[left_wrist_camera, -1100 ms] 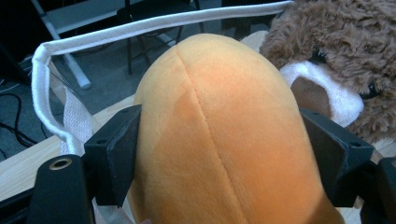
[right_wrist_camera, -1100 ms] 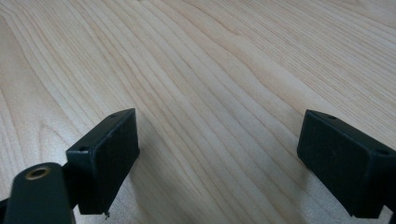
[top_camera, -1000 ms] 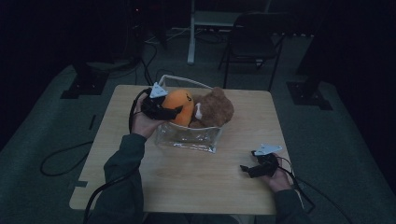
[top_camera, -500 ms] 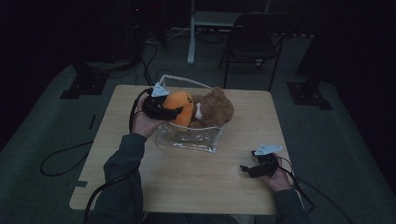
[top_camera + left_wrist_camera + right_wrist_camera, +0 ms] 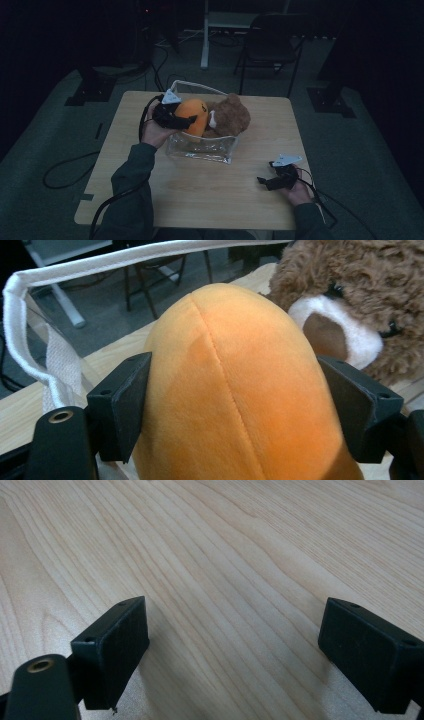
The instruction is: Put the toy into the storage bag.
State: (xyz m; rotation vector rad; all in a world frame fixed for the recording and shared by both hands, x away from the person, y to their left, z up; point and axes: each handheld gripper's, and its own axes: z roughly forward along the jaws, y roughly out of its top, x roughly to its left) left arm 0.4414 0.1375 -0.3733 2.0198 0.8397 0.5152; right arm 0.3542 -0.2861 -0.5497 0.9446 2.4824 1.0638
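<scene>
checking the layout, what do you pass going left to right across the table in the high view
left gripper → orange plush toy → brown teddy bear → right gripper, resting apart on the bare wooden table. The two toys sit in the clear bag.

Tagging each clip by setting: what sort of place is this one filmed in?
Probably a dim lab or studio set up for recording: a lone wooden table on grey carpet, stand bases around it, loose floor cables, a folding chair behind.
</scene>
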